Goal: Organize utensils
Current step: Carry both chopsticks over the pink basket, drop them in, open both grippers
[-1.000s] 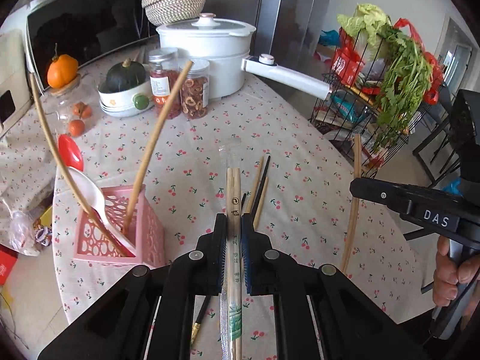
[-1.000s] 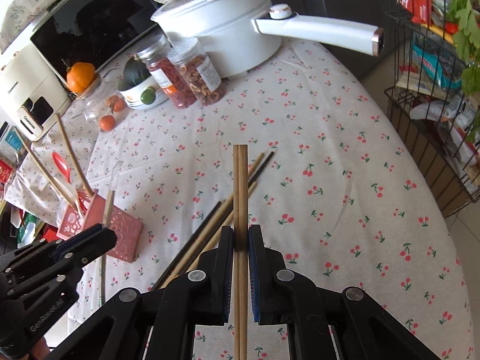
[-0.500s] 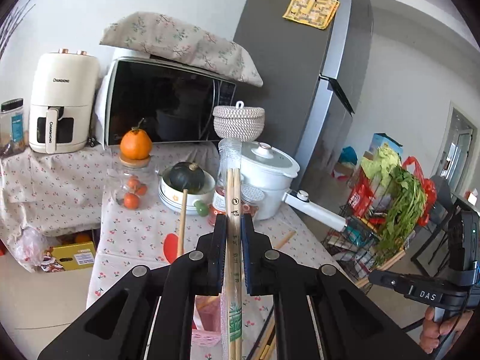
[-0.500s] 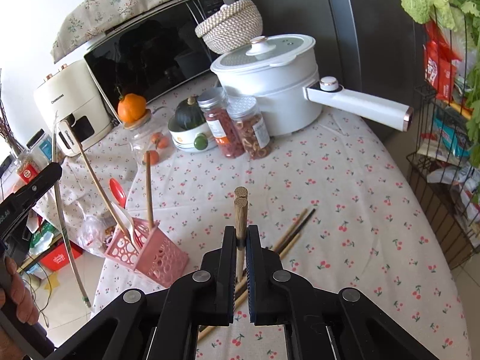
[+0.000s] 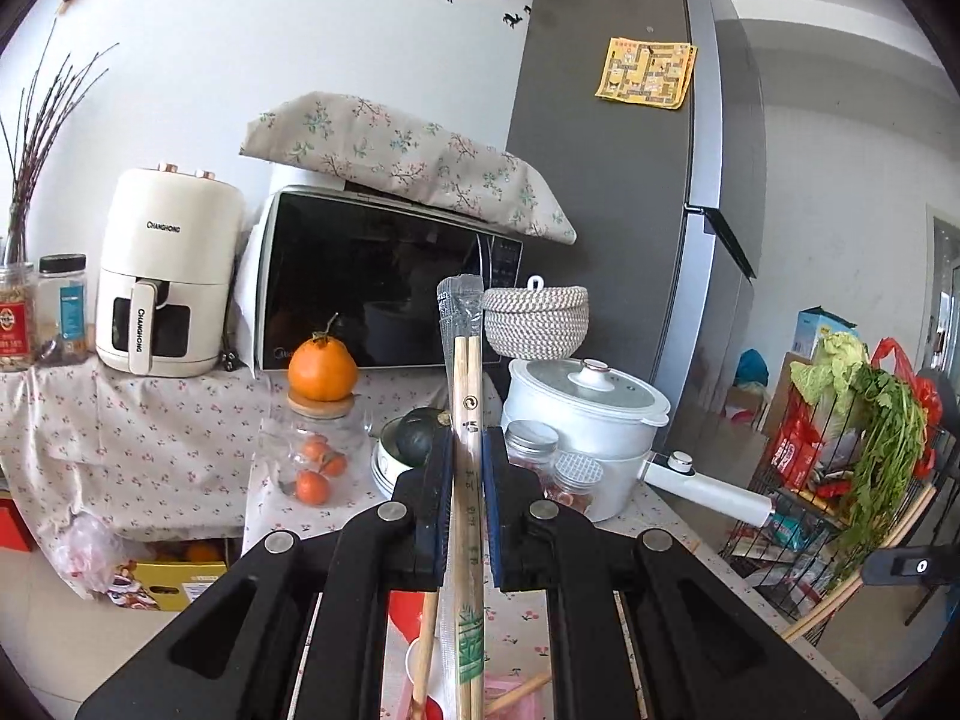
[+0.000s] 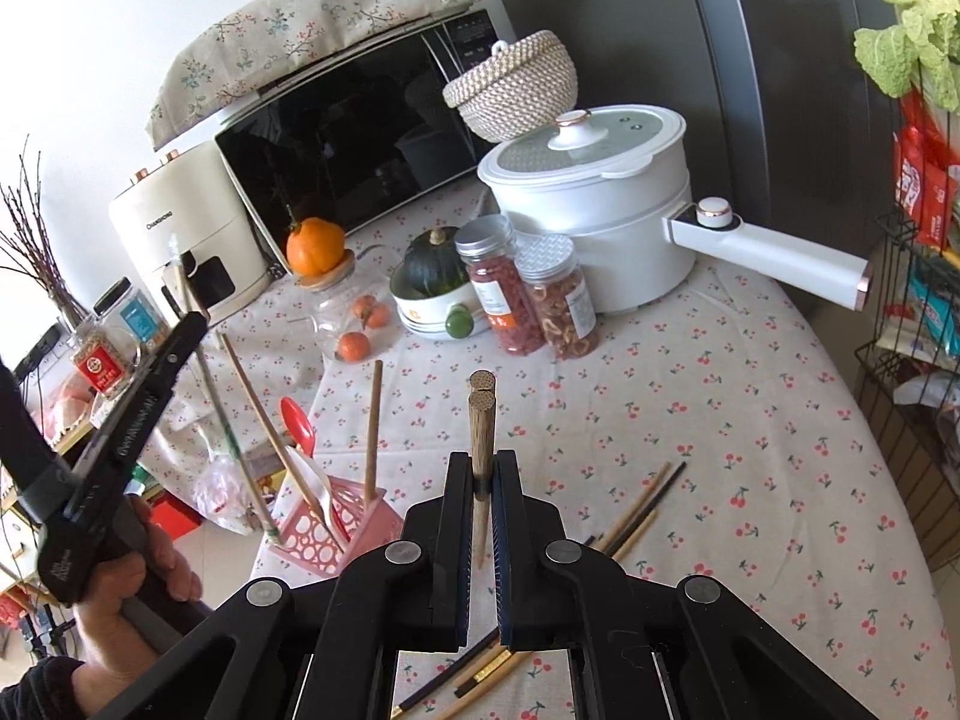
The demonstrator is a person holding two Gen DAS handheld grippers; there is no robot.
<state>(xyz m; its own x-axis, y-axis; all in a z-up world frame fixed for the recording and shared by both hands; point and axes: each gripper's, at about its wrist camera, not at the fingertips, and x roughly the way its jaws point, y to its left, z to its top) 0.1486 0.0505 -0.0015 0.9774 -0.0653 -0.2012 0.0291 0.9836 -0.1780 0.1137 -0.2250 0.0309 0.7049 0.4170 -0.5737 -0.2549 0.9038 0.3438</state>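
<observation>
- Presently, a plastic-sleeved pair of chopsticks [image 5: 467,420] is clamped by the left gripper [image 5: 467,456] and raised toward the microwave [image 5: 384,294].
- A brown wooden chopstick pair [image 6: 482,432] is pinched end-on by the right gripper [image 6: 480,480], above the cherry-print tablecloth [image 6: 720,420].
- The pink utensil basket [image 6: 336,522] — near the table edge — is seen holding a white spoon [image 6: 312,480] and sticks.
- Loose chopsticks [image 6: 636,516] are left beside it.

On the table [image 6: 750,420], the utensil basket [image 6: 336,525] stands at the left edge, loose chopsticks [image 6: 636,516] lie right of it, and the pot [image 6: 594,204] sits behind two jars [image 6: 528,294].
</observation>
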